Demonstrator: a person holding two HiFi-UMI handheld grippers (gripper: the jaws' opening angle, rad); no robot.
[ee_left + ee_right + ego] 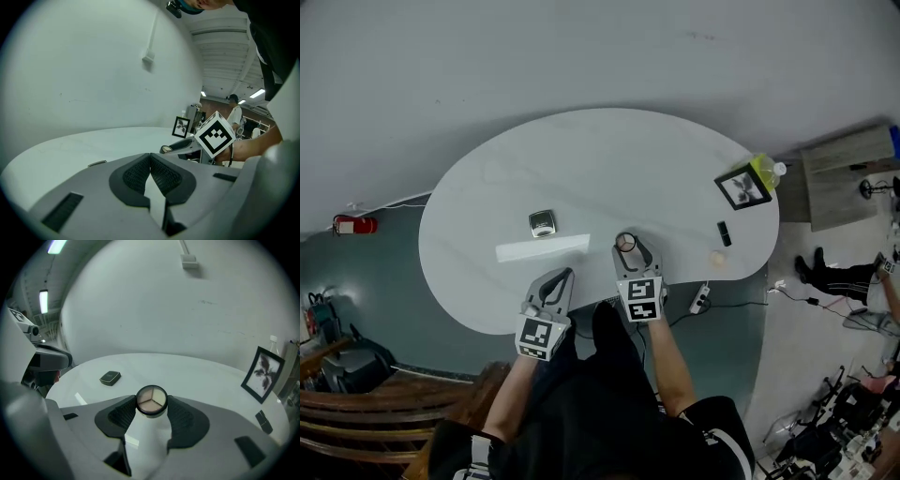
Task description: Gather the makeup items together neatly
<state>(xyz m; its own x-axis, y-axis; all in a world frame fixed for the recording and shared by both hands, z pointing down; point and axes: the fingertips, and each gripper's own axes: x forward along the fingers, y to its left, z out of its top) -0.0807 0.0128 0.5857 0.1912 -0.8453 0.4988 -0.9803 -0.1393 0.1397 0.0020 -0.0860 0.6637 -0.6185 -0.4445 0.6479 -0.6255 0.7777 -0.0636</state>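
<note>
Two tools, one in each of the person's hands, sit at the tabletop's (pixel 675 150) six-o'clock edge in the head view, twelve o'clock being the far rim.

1. Right tool (pixel 626 247) (pixel 151 404): jaws well apart and clamped on a round compact (pixel 625 242) (pixel 151 400). Both pads press its dark rim. The compact lies face up and shows three pale shades in wedges. It is over the tabletop, at about five o'clock from the centre.

2. Left tool (pixel 562 276) (pixel 150 165): jaws closed, with the ribbed pads meeting at their tips and nothing between them. It is just beside the right tool, at its eight o'clock.

3. Rectangular compact (pixel 542 223) (pixel 110 378): dark case, lid down, flat on the tabletop at nine o'clock from the centre. It is well apart from both tools.

4. Small black stick (pixel 724 233) (pixel 264 421): lies flat near the three-o'clock rim. Its kind cannot be told.

5. Pale round item (pixel 718 258): just beside the stick, at its six o'clock. It is too small to identify.

6. Picture frame (pixel 743 187) (pixel 263 367): black border, plant print, standing near the two-o'clock rim.

7. Yellow-green bottle (pixel 764 170): white cap, touching or just behind the frame at the rim.
</note>
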